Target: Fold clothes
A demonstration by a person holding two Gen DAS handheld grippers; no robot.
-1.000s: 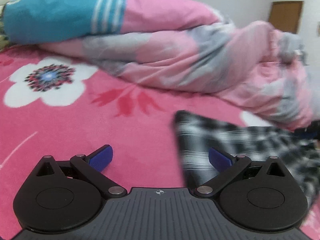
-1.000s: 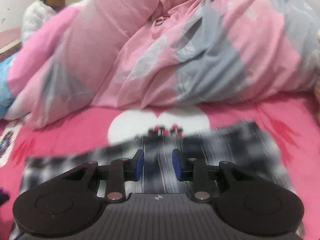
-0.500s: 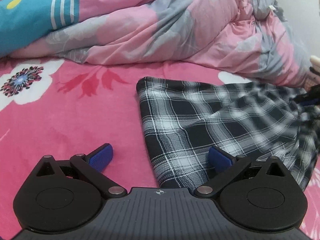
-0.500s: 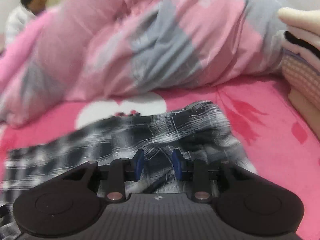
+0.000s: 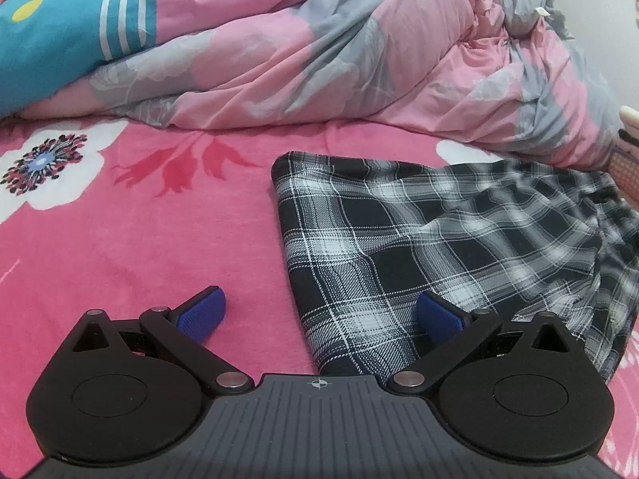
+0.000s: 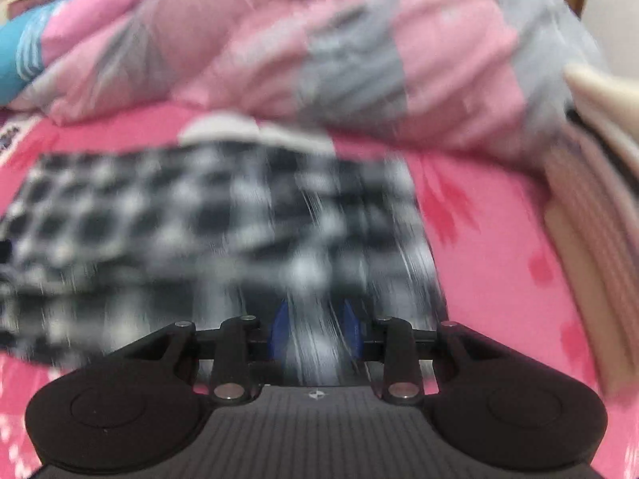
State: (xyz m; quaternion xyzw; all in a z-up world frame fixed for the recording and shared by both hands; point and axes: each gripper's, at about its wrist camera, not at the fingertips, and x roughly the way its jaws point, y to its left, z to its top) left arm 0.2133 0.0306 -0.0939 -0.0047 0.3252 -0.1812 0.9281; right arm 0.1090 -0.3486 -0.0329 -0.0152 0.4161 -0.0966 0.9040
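The left gripper [image 5: 319, 311] was held with jaws spread wide over the near left edge of the woven plaid garment [image 5: 459, 231]. The right gripper [image 6: 317, 327] was clamped on blurred plaid cloth. Open fleecy pink bed [image 5: 139, 247] was seen at left; a rumpled quilt [image 5: 359, 60] bounded the top. No writing was legible.

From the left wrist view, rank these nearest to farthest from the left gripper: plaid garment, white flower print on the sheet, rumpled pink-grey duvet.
From the left gripper:
1. Plaid garment, partly between its fingers, right side.
2. White flower print, on the sheet, far left.
3. Pink-grey duvet, heaped across the back.
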